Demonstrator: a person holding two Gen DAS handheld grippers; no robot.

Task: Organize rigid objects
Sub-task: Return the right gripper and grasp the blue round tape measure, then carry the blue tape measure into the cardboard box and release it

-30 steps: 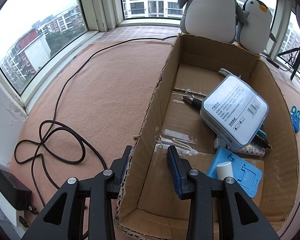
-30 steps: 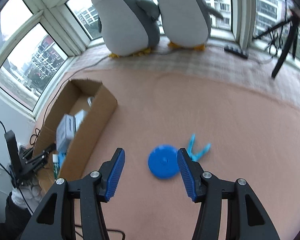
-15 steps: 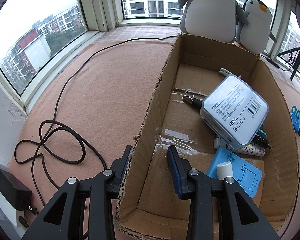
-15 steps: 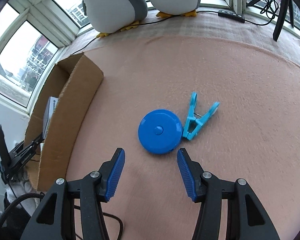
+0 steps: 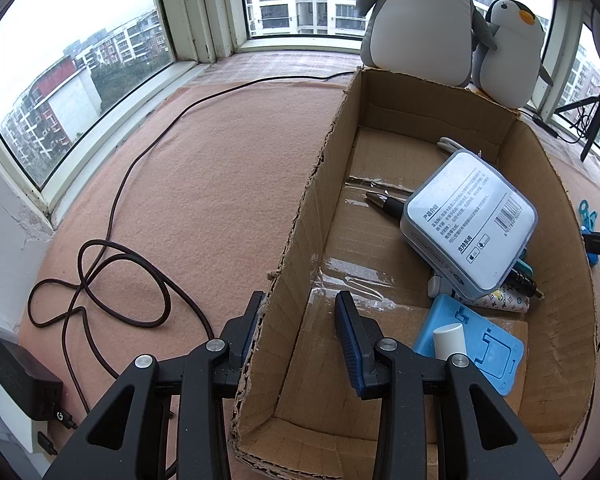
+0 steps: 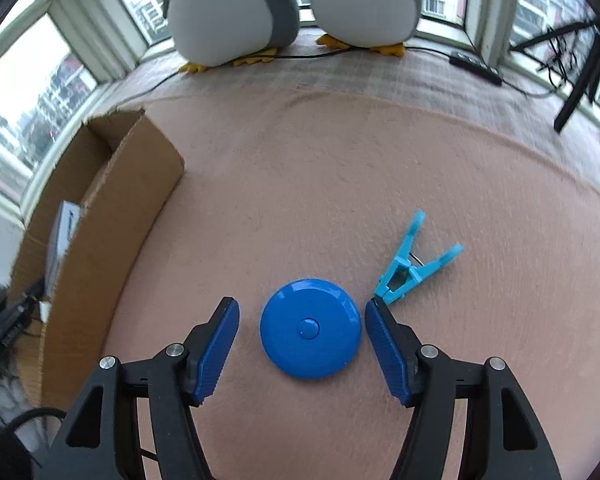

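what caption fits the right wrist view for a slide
Right gripper, fingers opening, straddles a blue disc on the pink mat, a clothespin just beyond.

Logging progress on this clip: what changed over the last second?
The right tongs came down over the blue disc, jaws opening, now straddling it without touching. The clothespin stayed put. The left tongs stay clamped on the cardboard box wall.

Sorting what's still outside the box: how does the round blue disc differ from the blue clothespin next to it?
The blue disc is round, flat and darker blue, with a small centre button; the clothespin is lighter turquoise, forked, with a metal spring. The disc lies between the opening jaws of the right gripper, untouched by its pads; the clothespin lies just beyond the right finger. Both rest on the pink mat, outside the cardboard box.
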